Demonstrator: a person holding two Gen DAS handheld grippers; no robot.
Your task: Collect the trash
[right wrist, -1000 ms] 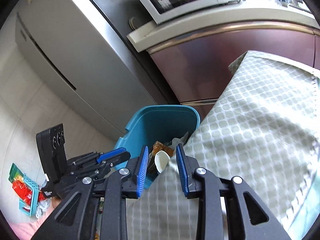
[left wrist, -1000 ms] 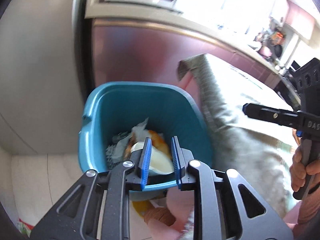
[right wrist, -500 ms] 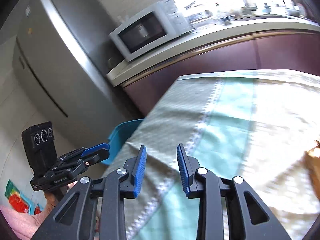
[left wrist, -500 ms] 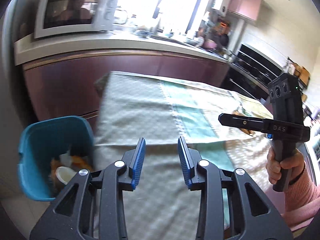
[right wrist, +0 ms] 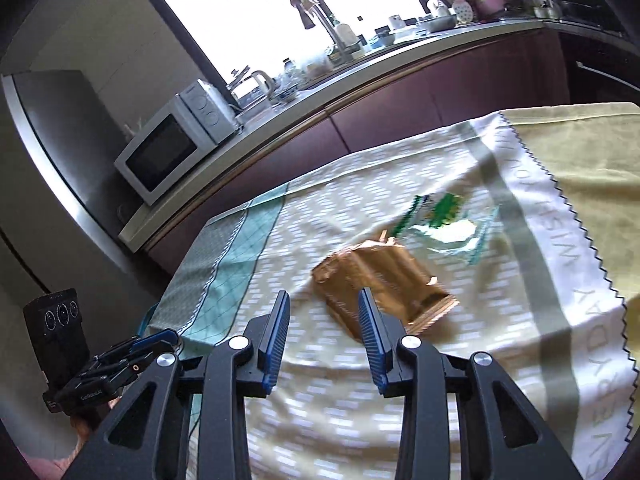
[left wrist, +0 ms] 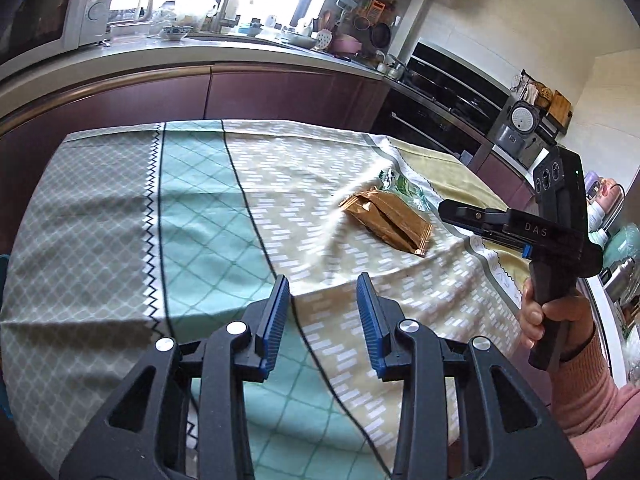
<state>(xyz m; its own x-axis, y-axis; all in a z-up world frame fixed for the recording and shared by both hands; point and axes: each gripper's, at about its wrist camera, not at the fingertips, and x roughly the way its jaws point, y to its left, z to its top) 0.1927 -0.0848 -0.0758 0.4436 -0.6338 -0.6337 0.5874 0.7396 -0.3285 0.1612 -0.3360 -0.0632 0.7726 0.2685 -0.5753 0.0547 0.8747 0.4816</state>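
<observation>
Where the tablecloth (left wrist: 200, 208) turns from teal to beige, we see the brown wrapper (left wrist: 387, 220) lying flat, with a clear green-printed wrapper (right wrist: 448, 220) touching its far end. In the left wrist view that second wrapper is mostly hidden behind the brown one, and in the right wrist view it is blurred, so we cannot read its print or make out its full outline.

Our right gripper (right wrist: 324, 332) hangs just above the cloth with its blue pads wide apart and nothing between them; its right finger overlaps the near edge of the brown wrapper in the picture, though we cannot tell whether it touches. Our left gripper (left wrist: 323, 316) is near the table's front edge, well apart from the wrappers, its jaws likewise spread and holding nothing.

At the far left edge of the left wrist view only a sliver of the teal bin (left wrist: 3, 272) shows, the rest cut off. Behind the table runs the counter (right wrist: 360, 64) with a microwave (right wrist: 168, 152).
</observation>
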